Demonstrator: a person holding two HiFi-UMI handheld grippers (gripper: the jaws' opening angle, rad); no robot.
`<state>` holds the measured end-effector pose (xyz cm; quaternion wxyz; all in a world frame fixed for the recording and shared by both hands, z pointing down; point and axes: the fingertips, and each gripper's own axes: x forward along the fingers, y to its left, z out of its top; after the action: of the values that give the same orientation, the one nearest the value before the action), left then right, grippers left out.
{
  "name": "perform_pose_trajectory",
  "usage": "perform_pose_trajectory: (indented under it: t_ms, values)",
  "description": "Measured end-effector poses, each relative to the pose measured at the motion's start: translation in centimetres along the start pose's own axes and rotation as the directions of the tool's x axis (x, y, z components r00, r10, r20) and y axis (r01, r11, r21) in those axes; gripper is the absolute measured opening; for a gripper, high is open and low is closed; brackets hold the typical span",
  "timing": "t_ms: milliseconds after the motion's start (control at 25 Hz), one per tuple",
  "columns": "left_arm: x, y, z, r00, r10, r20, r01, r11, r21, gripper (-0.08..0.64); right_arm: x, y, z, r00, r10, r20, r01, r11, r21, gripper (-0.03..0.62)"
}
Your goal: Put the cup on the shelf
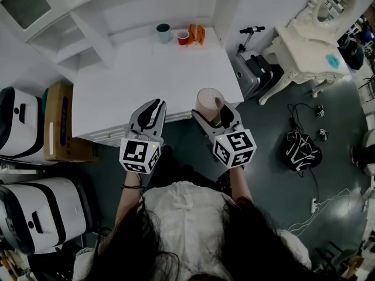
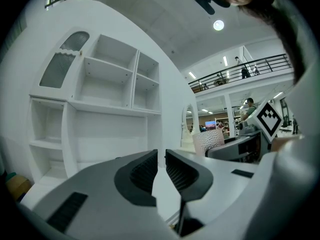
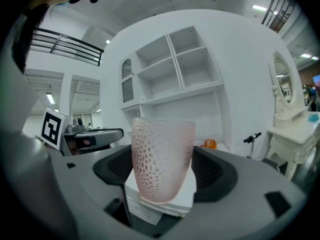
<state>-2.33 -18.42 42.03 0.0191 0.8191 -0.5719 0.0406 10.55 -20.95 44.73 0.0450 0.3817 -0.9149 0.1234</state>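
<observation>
- Cup: pale pink and translucent, with a wall covered in small dimples. It was a tumbler shape, tapering to a narrower round base, and stood upright with its mouth up.
- Right gripper: grey shell with dark ribbed pads. The jaws were clamped on the cup, one pad on each side of its lower half. The rim stood well above the jaws.
- Head view: the cup was held in the air over the near edge of the table, toward that edge's right end.
- Left gripper: same grey body and ribbed black pads. The jaws were pressed nearly together, leaving only a thin slit with nothing in it. It was level with the right gripper and just to its left.
- Shelf: a white, smooth, boxy unit with several open square compartments. One arched door had a ribbed pane at upper left. It stood beyond the table's far side, well apart from the cup.
- Table: a plain matte white slab. Its far edge carried a teal cup, a red cup and an orange object close together.
- Dressing table: white with curved legs and an oval mirror, standing off to the right.
</observation>
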Motion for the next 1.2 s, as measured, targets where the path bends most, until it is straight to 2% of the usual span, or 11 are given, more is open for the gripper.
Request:
perform_pose_trajectory:
  t_ms: [280,520,920,1200]
  values:
    - [3.9,0.4,0.8,0.999,-0.034,0.010,0.034,0.999,0.013,0.061,1.7,-3.4,2.4,1.000,-0.022,0.015,0.023,0.999,-0.040,0.357]
    - [7.9,1.8,2.0,0.996,-0.079,0.031,0.078,0.996,0.037,0.061,4.5,-7.2,6.6,0.998,-0.059,0.038,0.063,0.991,-0.115,0.357]
    - [13.8,6.6,4.5,0.990,-0.125,0.061,0.120,0.990,0.079,0.061,11.3,-12.9,17.7,0.991,-0.058,0.120,0.083,0.974,-0.212,0.357]
    - [16.7,10.0,5.7,0.989,-0.125,0.072,0.120,0.990,0.073,0.061,16.4,-16.2,26.5,0.982,-0.058,0.177,0.105,0.958,-0.266,0.357]
